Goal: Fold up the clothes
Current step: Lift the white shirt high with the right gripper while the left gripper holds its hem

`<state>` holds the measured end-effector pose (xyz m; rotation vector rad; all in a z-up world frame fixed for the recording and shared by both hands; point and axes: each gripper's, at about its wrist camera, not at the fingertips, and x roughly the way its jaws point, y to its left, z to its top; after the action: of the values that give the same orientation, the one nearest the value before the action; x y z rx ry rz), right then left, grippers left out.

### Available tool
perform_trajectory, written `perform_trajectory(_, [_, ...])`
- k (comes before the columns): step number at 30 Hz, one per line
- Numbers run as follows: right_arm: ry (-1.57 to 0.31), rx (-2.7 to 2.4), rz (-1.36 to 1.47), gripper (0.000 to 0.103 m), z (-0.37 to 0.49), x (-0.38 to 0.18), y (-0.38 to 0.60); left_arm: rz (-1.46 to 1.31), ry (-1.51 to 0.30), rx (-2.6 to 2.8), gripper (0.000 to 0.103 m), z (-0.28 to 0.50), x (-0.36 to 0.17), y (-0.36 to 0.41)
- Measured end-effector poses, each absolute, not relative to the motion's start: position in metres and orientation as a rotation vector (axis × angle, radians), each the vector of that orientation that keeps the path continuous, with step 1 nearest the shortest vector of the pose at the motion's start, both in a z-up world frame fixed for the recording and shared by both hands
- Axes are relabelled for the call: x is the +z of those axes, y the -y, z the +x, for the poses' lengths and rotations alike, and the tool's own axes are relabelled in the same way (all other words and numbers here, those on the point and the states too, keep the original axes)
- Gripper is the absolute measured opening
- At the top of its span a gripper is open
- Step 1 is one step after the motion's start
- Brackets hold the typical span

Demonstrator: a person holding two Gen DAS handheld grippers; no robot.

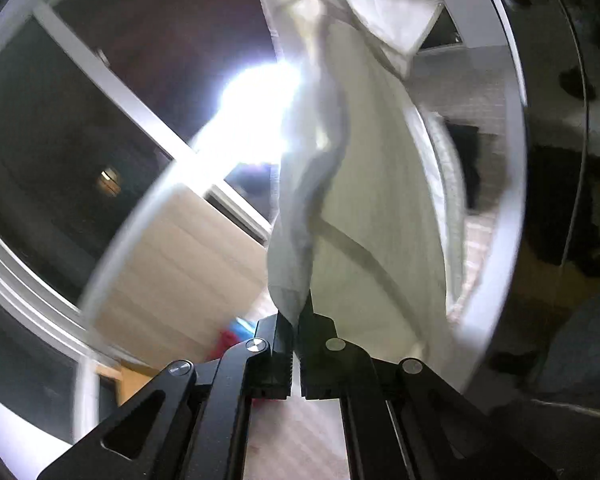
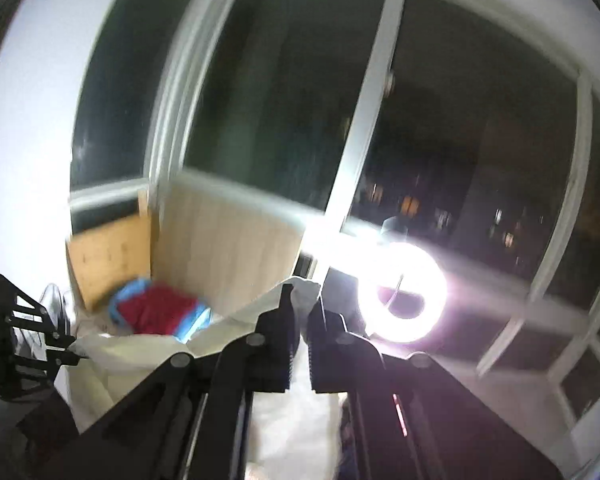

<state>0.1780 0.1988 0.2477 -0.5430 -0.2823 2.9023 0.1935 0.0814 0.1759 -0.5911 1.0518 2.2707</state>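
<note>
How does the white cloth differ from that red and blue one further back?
The white garment is held up, hanging between both grippers; the red and blue clothing lies bunched, untouched. The white one is plain and pale, the other brightly two-coloured. Both are soft fabric.

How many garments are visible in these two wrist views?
2. A white cloth garment hangs stretched between the left gripper and right gripper; a red and blue garment lies bunched behind, by the wooden panel. More may be hidden.
</note>
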Motion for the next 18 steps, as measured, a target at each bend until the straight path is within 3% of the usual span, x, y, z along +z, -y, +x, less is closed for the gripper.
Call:
perform_trajectory(5, [0.298, 2.903, -0.330, 0.005, 0.226, 0.294, -0.194, -0.436, -1.006, 2.343, 0.001, 0.217, 0.235, -0.072])
perform_trajectory(10, [0.318, 2.888, -0.114, 0.005, 0.274, 0.343, -0.188, -0.207, -1.091, 2.323, 0.002, 0.266, 0.293, -0.061])
perform_trajectory(14, [0.406, 2.853, -0.068, 0.005, 0.284, 0.368, -0.176, -0.200, -1.095, 2.278, 0.002, 0.263, 0.306, -0.068])
perform_trajectory(18, [0.440, 2.849, -0.135, 0.005, 0.253, 0.370, -0.191, -0.284, -1.074, 2.275, 0.002, 0.224, 0.285, -0.073])
